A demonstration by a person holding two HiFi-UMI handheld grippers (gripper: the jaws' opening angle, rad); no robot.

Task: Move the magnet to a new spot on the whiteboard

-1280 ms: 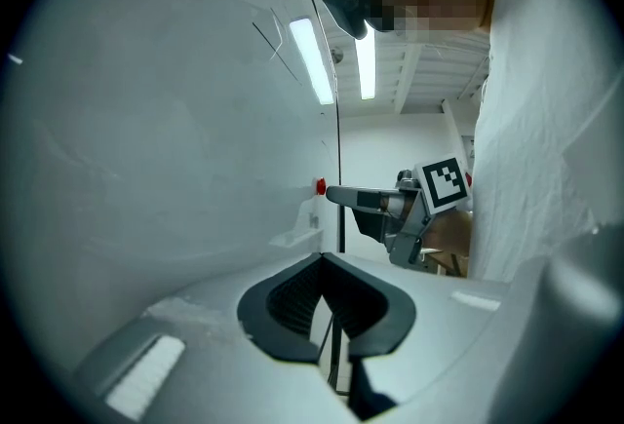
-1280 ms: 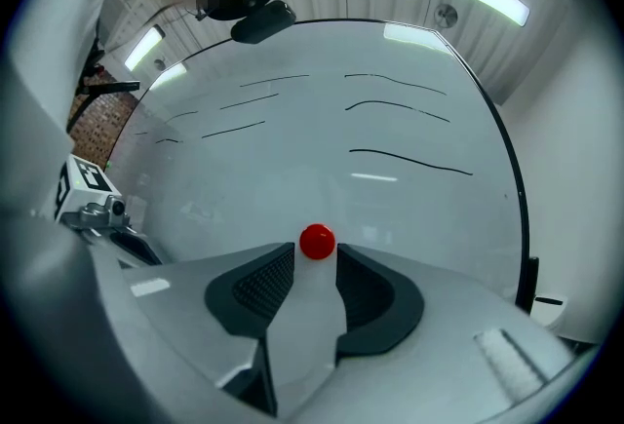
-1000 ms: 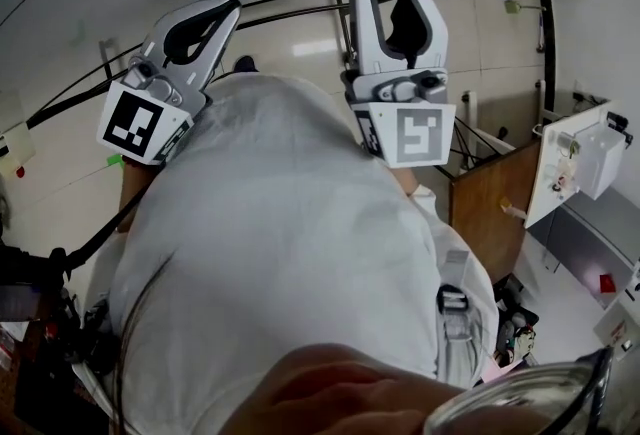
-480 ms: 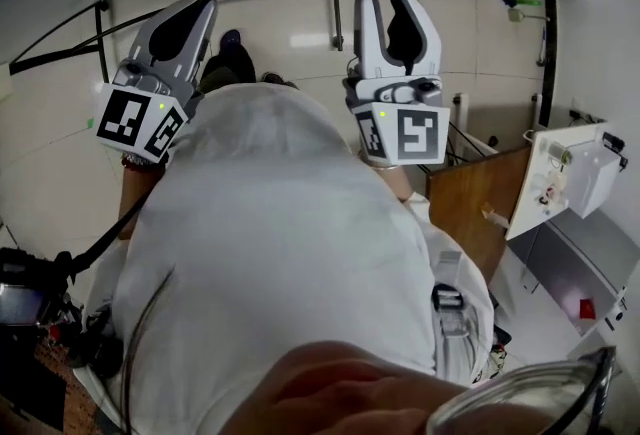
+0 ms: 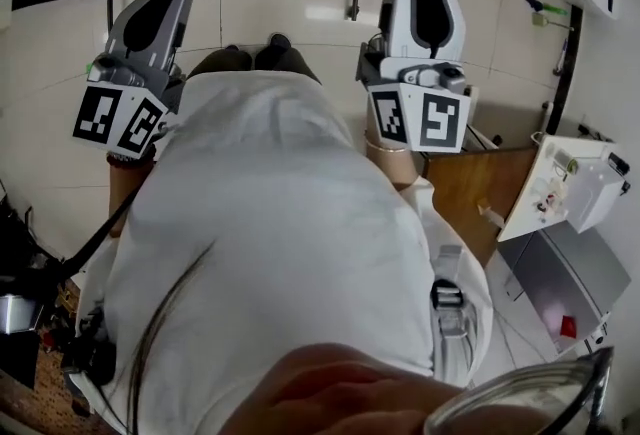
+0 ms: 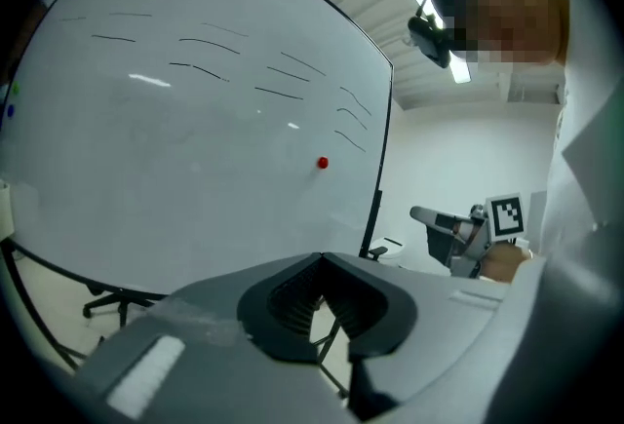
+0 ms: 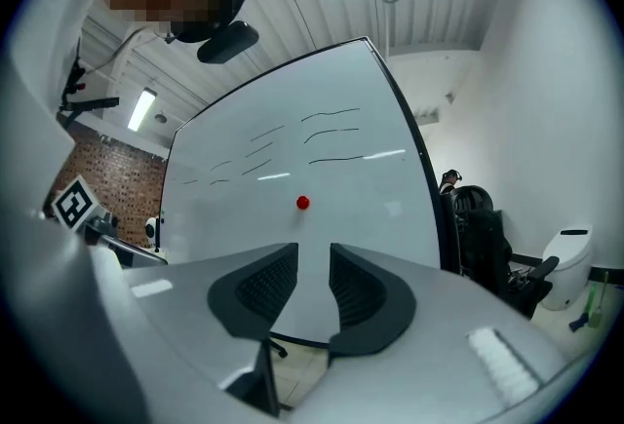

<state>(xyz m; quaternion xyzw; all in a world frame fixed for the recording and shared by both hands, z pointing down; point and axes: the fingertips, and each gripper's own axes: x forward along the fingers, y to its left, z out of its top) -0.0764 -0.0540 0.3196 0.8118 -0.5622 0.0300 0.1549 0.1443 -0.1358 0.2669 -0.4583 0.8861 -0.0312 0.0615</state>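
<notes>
Magnet point(image 7: 302, 203) sits on whiteboard point(image 7: 375, 173) beyond agape right hand-held gripper point(image 7: 312, 254).

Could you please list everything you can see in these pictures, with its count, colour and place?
whiteboard: one, white, standing ahead of both grippers
magnet: one, red, stuck near the board's middle
marker strokes: several, black, across the board's upper part
office chair: one, black, just right of the board
wooden panel: one, brown, low at the person's right in the head view
white top: one, on the person, filling the head view
left gripper: one, grey, jaws together, nothing between them
right gripper: one, grey, jaws apart, nothing between them
</notes>
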